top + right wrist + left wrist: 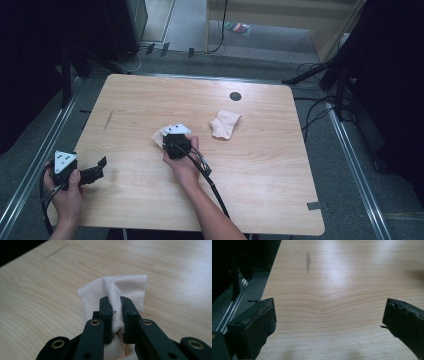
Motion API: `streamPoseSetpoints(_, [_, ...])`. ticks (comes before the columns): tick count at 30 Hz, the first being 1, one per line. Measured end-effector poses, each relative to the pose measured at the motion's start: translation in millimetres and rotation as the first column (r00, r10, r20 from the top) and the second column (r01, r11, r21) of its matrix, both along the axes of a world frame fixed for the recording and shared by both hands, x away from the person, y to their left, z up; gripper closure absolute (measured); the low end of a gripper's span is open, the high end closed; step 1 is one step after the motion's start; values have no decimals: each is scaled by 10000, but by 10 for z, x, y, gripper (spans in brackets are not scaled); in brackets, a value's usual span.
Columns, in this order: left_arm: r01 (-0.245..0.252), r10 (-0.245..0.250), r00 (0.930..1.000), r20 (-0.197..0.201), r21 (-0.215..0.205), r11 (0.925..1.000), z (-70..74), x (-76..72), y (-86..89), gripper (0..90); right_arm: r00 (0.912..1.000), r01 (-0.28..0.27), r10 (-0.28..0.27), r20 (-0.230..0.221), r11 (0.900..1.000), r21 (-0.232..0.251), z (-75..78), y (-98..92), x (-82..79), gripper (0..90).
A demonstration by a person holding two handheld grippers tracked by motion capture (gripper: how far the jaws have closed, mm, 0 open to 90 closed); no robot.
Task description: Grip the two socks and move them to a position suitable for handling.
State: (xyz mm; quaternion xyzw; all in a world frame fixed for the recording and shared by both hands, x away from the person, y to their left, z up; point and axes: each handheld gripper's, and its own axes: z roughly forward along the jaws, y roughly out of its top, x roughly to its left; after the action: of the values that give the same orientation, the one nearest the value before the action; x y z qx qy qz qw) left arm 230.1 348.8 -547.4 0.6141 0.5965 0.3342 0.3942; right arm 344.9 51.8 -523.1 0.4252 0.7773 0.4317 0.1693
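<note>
A small cream cloth (130,287) lies bunched on the wooden table (260,190). My right gripper (115,302) is shut on a raised fold of it, the fabric pinched between the two pads. From above, that gripper (172,140) sits near the table's middle, held by a hand, with the cloth (159,136) peeking out at its left. A second, pinkish cloth (225,124) lies flat a little to the right, apart from it. My left gripper (102,167) rests at the table's left edge, and its jaws (329,307) stand wide open over bare wood.
A dark round hole (235,96) sits in the tabletop near the far edge. A thin dark streak (109,118) marks the wood at the left, also seen ahead of the left gripper as a streak (308,261). Cables and dark stands surround the table.
</note>
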Motion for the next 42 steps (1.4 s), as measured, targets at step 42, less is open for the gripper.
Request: streamPoseSetpoints(42, [3505,-3470,9331,946,-221,9363,411,191,-1629,0,9979,-92,105,634,9997,-211,187,-1437,-837,812])
